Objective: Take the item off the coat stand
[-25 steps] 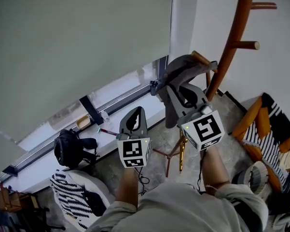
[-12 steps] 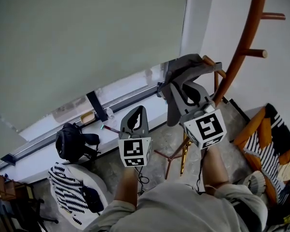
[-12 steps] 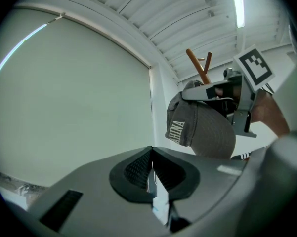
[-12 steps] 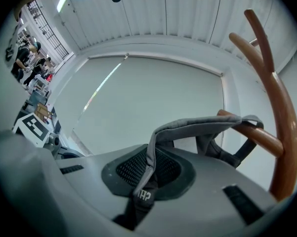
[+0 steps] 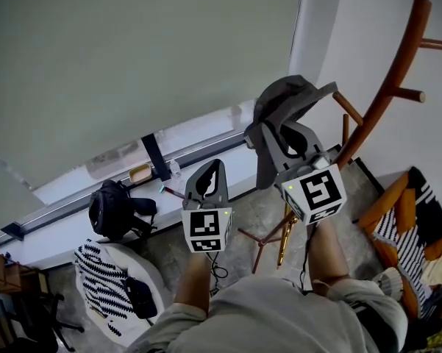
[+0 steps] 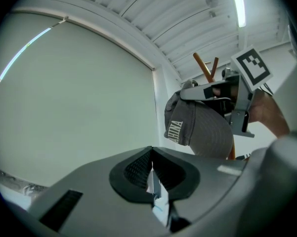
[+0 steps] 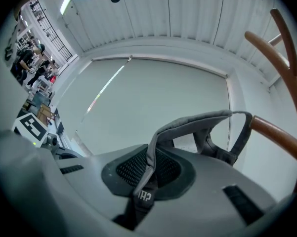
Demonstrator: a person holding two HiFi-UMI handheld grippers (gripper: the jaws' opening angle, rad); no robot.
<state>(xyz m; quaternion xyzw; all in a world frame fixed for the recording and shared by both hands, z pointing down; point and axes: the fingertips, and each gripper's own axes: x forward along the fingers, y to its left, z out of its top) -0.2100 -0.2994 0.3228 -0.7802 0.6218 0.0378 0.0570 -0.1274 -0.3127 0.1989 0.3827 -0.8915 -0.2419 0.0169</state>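
A grey cap [image 5: 288, 100] hangs in the air just left of the brown wooden coat stand [image 5: 394, 66]. My right gripper [image 5: 273, 132] is shut on the cap's band, which shows pinched between its jaws in the right gripper view [image 7: 149, 168]. The cap's back strap [image 7: 243, 128] lies right at the tip of a peg [image 7: 275, 135]; I cannot tell whether they touch. My left gripper [image 5: 209, 173] is lower and to the left, shut on nothing. In the left gripper view its jaws [image 6: 150, 171] meet, and the cap [image 6: 202, 128] hangs beyond them to the right.
A black backpack [image 5: 115, 212] lies by the window ledge [image 5: 73, 208]. A black-and-white striped seat [image 5: 107, 285] sits at the lower left and orange striped fabric [image 5: 408, 212] at the lower right. A small wooden tripod [image 5: 268, 235] stands below the grippers.
The right gripper has carried the cap leftward off the stand's peg, which now shows bare beside it. The left gripper has shifted along with it, still shut.
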